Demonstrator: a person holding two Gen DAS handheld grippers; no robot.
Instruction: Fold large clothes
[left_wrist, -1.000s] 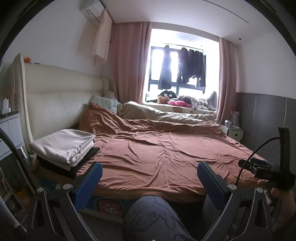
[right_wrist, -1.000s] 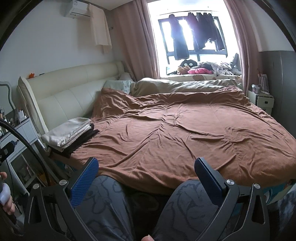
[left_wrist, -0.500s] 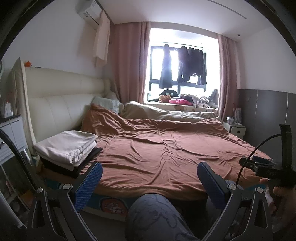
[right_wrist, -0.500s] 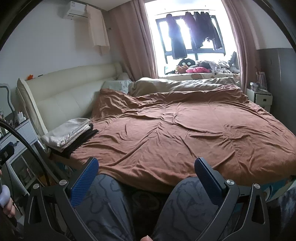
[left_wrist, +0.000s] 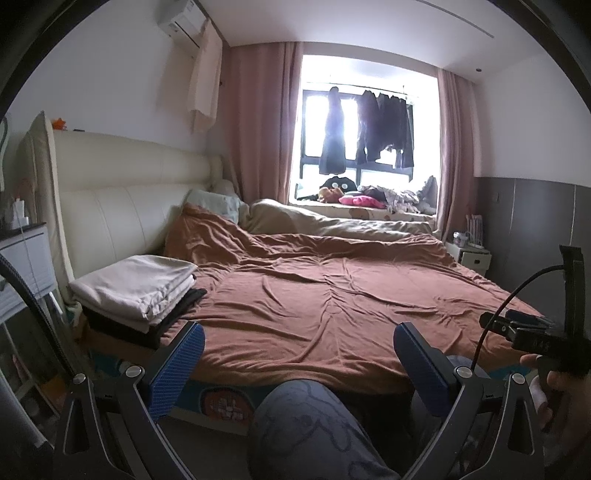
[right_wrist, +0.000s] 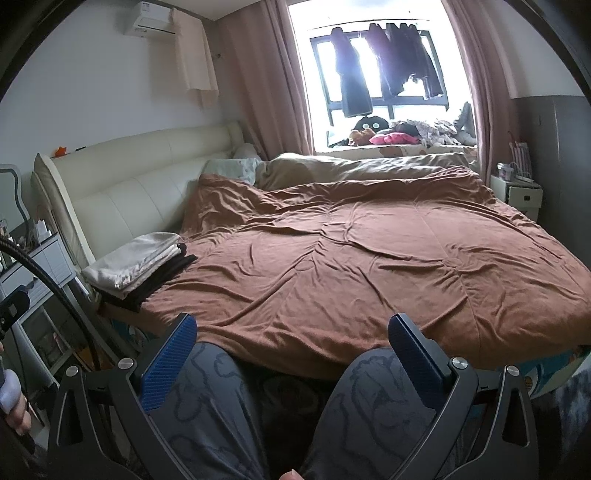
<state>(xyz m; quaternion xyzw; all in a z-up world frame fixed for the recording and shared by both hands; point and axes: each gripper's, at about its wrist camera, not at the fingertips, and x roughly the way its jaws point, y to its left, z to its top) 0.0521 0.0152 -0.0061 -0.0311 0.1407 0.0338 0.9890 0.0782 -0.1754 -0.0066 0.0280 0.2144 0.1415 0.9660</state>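
Left wrist view: the left tongs (left_wrist: 299, 363) are released, the 2 blue pads spread wide with nothing between them, held low in front of the bed (left_wrist: 229, 397). A knee (left_wrist: 314, 417) in grey patterned trousers sits just behind the gap. Ahead of and beyond the tongs lies the brown cover (left_wrist: 332, 302), spread across the mattress and wrinkled. Forward and to the left, near the left pad, is a folded stack (left_wrist: 136, 288): cream cloth on top, dark cloth beneath, at the bed's near corner by the headboard (left_wrist: 122, 206). To the right, the right tongs' body (left_wrist: 535, 336) shows, with a hand below it.

Right wrist view: the right tongs (right_wrist: 291, 352) are likewise released and empty, above 2 knees. The cover (right_wrist: 369, 266) stretches straight ahead; its near hem hangs just beyond the pads. Its long axis seems to run left to right across both views, though the fisheye makes that uncertain. The stack (right_wrist: 136, 264) lies well off to the left.

My judgement: no large garment lies unfolded in easy reach. If the stack is next, the left tongs are nearer; if the cover, both face its near hem about equally.
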